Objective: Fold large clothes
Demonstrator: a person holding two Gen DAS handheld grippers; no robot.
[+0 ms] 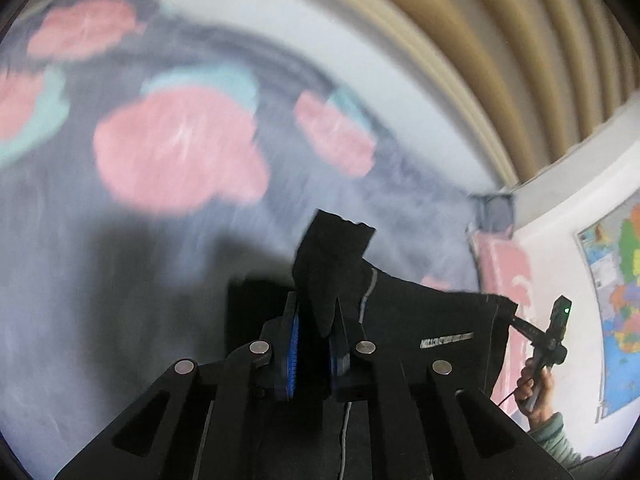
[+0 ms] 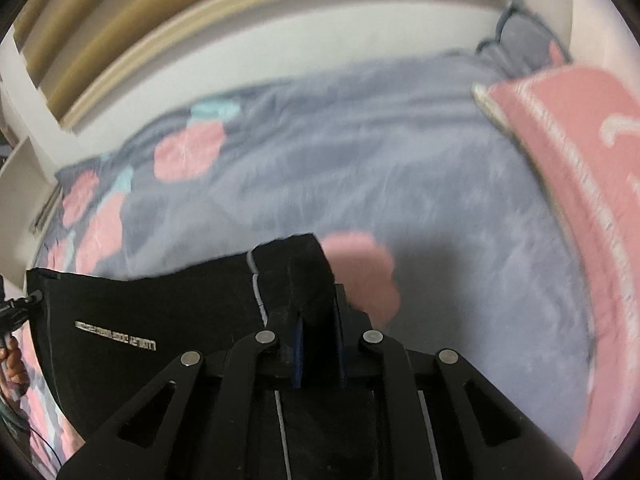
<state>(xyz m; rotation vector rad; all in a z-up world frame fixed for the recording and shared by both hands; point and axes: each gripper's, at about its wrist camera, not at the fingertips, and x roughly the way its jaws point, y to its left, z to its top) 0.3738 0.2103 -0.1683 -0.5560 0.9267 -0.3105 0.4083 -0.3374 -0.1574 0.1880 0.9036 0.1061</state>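
A black garment [image 1: 436,320] with a small line of white lettering and thin grey piping hangs stretched between my two grippers, above the bed. My left gripper [image 1: 316,316] is shut on one top corner of it, and a flap of black cloth sticks up past the fingers. My right gripper [image 2: 316,312] is shut on the other top corner of the black garment [image 2: 160,320]. In the left wrist view the right gripper [image 1: 516,316] shows at the garment's far edge, held by a hand [image 1: 538,392]. The rest of the garment hangs down out of sight.
Under the garment lies a grey bedspread [image 2: 380,160] with pink and teal flowers. A pink pillow [image 2: 580,168] lies at the bed's right end. A beige curtain [image 1: 500,40] and a white wall stand behind the bed, and a coloured map [image 1: 616,292] hangs on the wall.
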